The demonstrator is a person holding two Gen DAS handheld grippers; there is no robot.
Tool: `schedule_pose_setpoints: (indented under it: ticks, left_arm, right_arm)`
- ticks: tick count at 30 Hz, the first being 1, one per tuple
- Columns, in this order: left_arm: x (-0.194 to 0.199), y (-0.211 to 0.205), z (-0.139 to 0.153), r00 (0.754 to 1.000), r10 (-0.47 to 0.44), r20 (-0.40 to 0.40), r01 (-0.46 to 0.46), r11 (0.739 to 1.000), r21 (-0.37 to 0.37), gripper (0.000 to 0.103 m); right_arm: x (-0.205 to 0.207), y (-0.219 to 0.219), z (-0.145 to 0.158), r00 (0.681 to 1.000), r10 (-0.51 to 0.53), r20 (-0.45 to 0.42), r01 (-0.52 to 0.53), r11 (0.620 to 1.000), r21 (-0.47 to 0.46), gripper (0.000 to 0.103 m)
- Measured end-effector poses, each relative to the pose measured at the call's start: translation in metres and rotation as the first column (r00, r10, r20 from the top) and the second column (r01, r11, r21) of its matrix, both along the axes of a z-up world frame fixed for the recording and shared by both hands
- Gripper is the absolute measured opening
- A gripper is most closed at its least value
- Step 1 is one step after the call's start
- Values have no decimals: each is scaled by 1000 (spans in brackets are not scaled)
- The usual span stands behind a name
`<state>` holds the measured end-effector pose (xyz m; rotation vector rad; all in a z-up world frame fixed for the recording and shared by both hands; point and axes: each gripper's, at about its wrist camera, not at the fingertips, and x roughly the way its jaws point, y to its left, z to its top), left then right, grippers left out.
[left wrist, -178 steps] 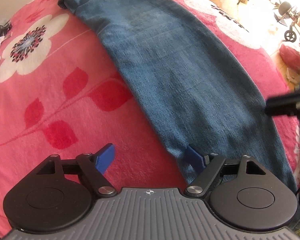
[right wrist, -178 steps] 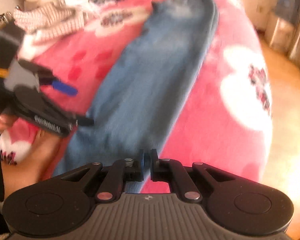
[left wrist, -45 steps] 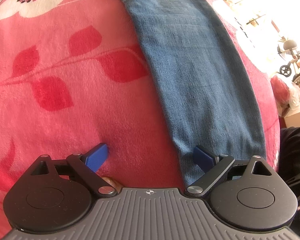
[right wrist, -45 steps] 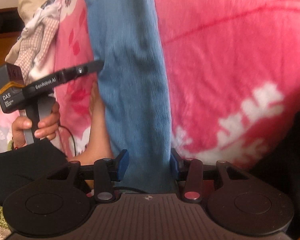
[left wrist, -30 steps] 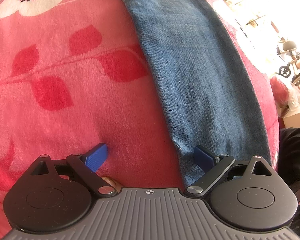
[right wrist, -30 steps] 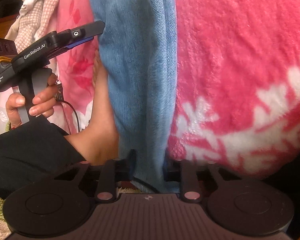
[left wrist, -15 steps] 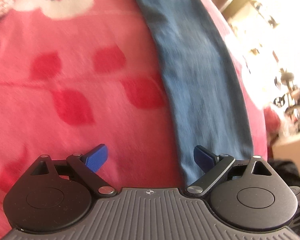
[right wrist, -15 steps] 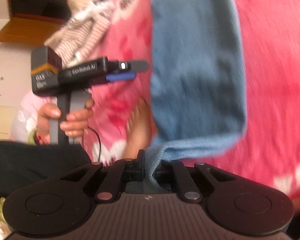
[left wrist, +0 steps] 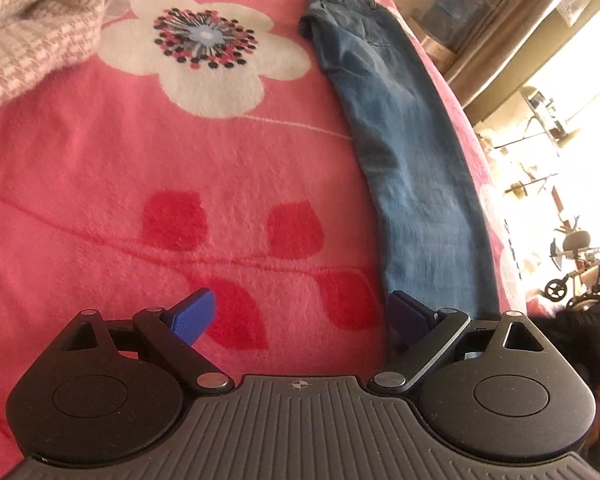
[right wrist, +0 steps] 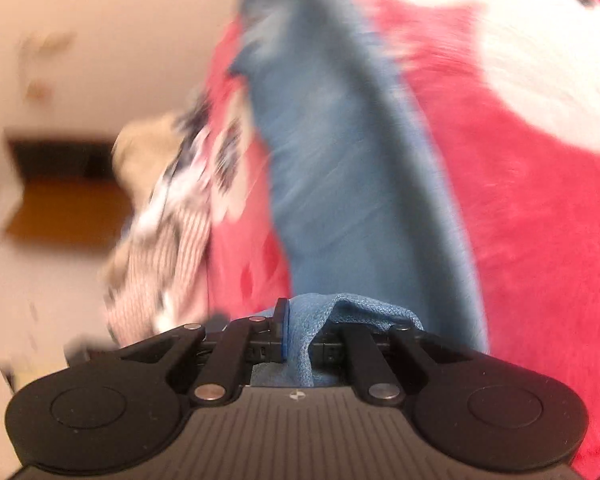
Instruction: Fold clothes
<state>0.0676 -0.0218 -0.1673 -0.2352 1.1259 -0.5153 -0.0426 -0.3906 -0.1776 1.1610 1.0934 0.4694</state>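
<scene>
The right hand-held gripper (right wrist: 296,336) pinched the blue denim jeans' (right wrist: 348,184) hem; the left hand-held gripper (left wrist: 300,316) gaped wide, empty, above the pink floral blanket (left wrist: 100,184).

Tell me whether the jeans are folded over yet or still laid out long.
Still laid out long: the jeans stretch full length across the pink blanket. Only the hem is lifted, pinched in the right gripper.

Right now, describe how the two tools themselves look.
Both tools are alike. The left tool has a ribbed grey body with a small crosshair mark, two round black discs, black linkage bars with silver pivots, and blue ribbed pads. The right tool matches it, with a blue-edged pad.
</scene>
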Motion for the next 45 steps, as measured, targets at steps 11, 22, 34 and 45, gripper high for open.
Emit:
schedule_pose_setpoints:
  ticks: [11, 22, 34, 45]
  left_arm:
    - [-1, -5, -5, 993, -102, 66, 112, 978, -176, 94]
    - [-1, -49, -5, 946, -224, 233, 251, 964, -91, 80]
    - [5, -72, -11, 878, -351, 324, 389, 919, -58, 44]
    - [7, -81, -16, 851, -403, 336, 440, 897, -42, 25]
  right_arm:
    - [3, -46, -55, 949, -226, -221, 293, 890, 348, 48]
    - [-1, -57, 27, 967, -230, 104, 233, 973, -9, 55]
    - [31, 3, 52, 940, 194, 279, 27, 776, -630, 51]
    - [36, 15, 54, 920, 250, 303, 51, 689, -723, 31]
